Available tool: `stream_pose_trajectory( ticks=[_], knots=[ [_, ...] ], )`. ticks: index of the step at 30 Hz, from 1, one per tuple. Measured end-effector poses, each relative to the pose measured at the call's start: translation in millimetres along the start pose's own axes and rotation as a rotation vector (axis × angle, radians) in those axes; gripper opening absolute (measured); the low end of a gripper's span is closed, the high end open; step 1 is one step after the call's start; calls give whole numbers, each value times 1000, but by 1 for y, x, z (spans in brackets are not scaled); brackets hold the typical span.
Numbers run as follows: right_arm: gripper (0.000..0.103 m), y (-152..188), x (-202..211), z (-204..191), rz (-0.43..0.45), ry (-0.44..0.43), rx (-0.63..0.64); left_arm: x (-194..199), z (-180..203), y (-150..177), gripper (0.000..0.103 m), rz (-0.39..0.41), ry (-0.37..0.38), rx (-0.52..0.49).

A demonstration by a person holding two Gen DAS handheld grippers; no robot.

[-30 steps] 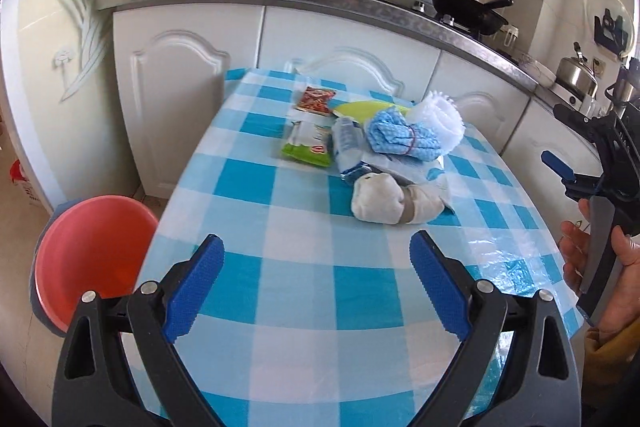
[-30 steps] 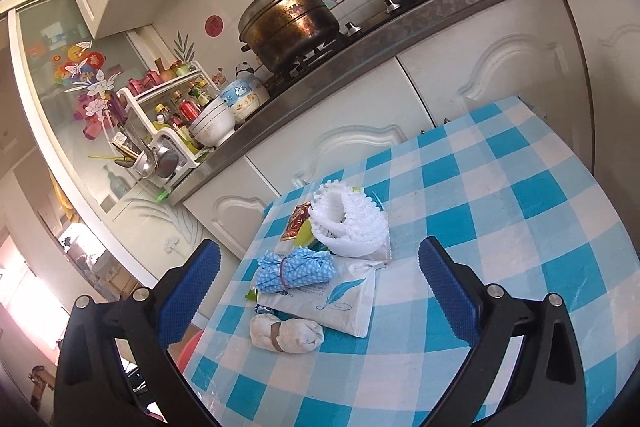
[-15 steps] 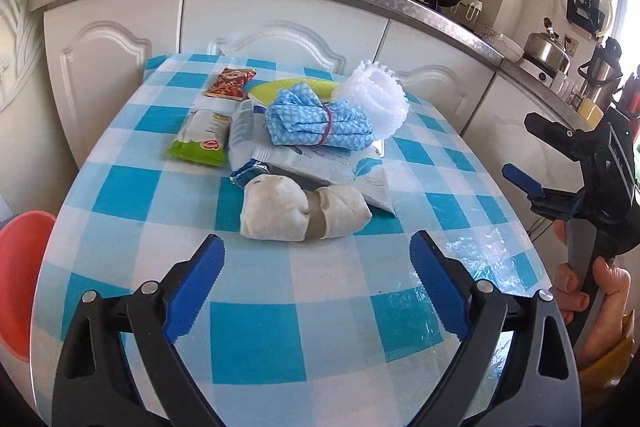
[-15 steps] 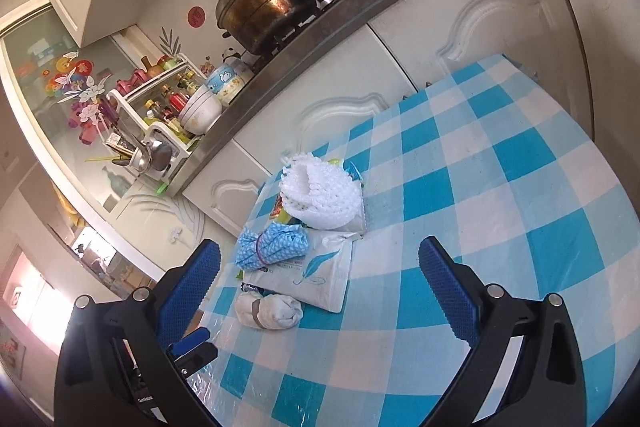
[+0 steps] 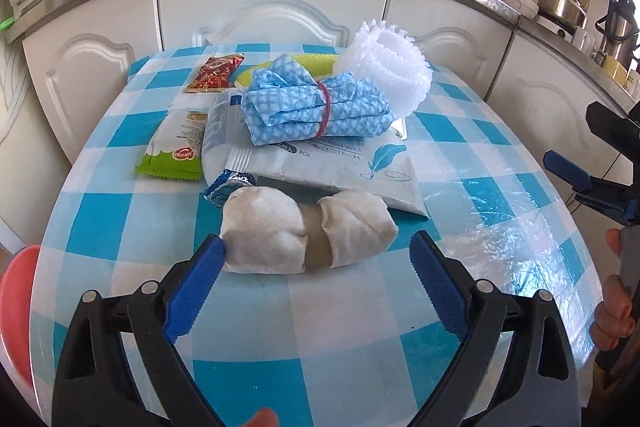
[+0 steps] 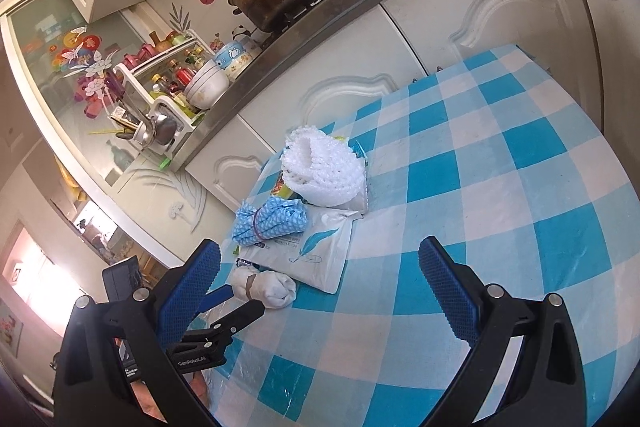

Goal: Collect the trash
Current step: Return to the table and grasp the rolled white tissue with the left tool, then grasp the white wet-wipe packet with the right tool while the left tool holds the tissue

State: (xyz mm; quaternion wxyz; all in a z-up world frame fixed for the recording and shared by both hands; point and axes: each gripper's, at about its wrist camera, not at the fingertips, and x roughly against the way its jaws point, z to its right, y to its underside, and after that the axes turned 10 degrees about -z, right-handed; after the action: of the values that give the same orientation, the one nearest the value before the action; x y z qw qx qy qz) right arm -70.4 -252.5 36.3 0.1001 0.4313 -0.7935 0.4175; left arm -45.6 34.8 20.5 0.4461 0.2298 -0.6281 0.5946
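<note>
Resting on the blue-and-white checked tablecloth (image 5: 352, 311), the white rolled bundle (image 5: 304, 231) w/ a tan band around its middle is lying at the near edge of the trash pile. The left gripper (image 5: 316, 275) is sitting low over the cloth, jaws spread wide apart; its left blue pad is touching or just beside the bundle's left end, the right pad is standing clear of the other end. Nothing is being gripped. Behind the bundle, a white wipes pack (image 5: 320, 159) is lying flat, w/ a blue checked cloth roll (image 5: 316, 107) bound by a red band on top, and white foam netting (image 5: 388, 71) just beside that. A green wrapper (image 5: 176, 147) and a red wrapper (image 5: 216, 73) are lying to the left. The right gripper (image 6: 320, 291) is hovering above the table, well apart from the pile, jaws wide open and empty. A red basin (image 5: 16, 307) is showing at the far left, below table level.
</note>
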Motion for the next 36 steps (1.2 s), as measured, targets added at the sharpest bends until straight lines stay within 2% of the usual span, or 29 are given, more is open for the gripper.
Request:
stream_pose_trajectory(
  ticks=[7,17,24,36],
  knots=[
    [98,4,-6,8,-39,-21,-20,-14,2,-8,94,-31,-61,-11],
    [98,10,-14,1,-78,-58,13,-16,2,-9,94,-42,-56,-12],
    [98,13,-26,-10,-110,-59,48,-16,5,-8,84,-40,-82,-17],
    [98,8,-50,-6,-160,-24,29,-3,-3,-1,78,-16,-28,19]
  ],
)
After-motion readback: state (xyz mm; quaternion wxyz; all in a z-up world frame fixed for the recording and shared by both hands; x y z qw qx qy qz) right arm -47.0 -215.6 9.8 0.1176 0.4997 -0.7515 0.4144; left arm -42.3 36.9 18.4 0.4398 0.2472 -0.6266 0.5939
